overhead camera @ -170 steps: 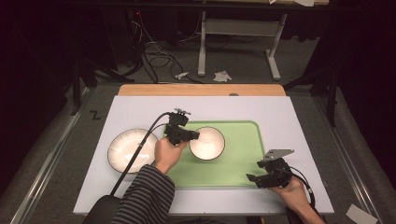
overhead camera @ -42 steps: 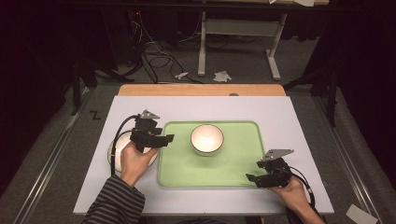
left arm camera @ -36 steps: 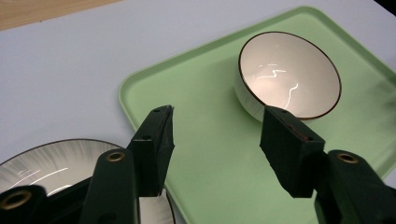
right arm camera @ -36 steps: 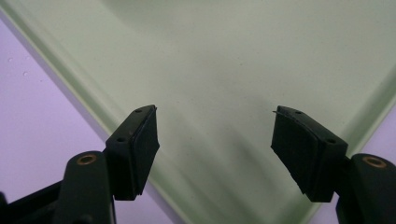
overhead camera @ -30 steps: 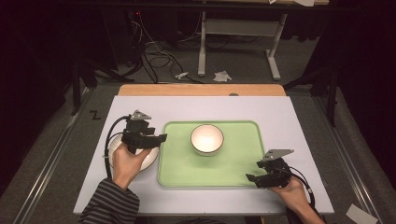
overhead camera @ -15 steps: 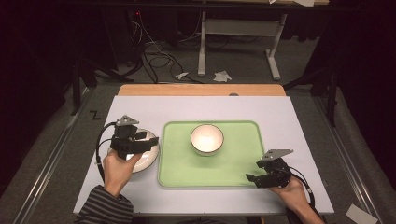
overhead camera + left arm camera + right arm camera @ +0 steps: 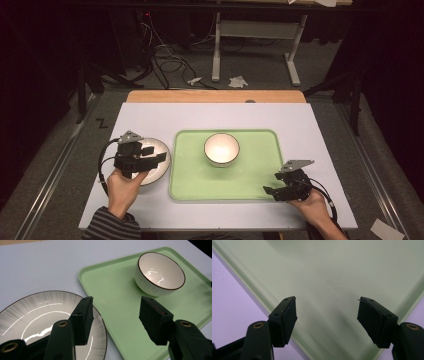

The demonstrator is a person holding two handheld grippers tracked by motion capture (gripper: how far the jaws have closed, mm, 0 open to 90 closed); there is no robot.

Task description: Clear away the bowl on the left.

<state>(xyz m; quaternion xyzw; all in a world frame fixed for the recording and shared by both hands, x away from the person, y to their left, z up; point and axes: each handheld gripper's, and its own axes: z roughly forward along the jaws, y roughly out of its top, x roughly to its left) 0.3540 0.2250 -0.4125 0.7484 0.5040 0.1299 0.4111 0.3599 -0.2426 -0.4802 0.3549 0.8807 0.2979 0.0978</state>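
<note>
A white bowl (image 7: 221,148) with a dark rim stands upright on the green tray (image 7: 250,177), toward its far middle; it also appears at the upper right of the left gripper view (image 7: 160,273). A white plate (image 7: 156,167) with grey streaks lies on the table left of the tray. My left gripper (image 7: 155,156) hovers open over the plate's right part, with its jaws (image 7: 115,320) wide apart and nothing between them. My right gripper (image 7: 269,191) is open above the tray's near right corner (image 7: 327,290), holding nothing.
The tray sits on a pale table top (image 7: 165,120) with a wooden strip (image 7: 215,96) along its far edge. Beyond the table are a metal stand (image 7: 255,45), cables (image 7: 165,55) and scraps of paper (image 7: 237,81) on the floor.
The bowl, held over the tray earlier, now stands on it. My left gripper has drawn back to the left and hangs open over the plate. The right gripper has stayed put.
</note>
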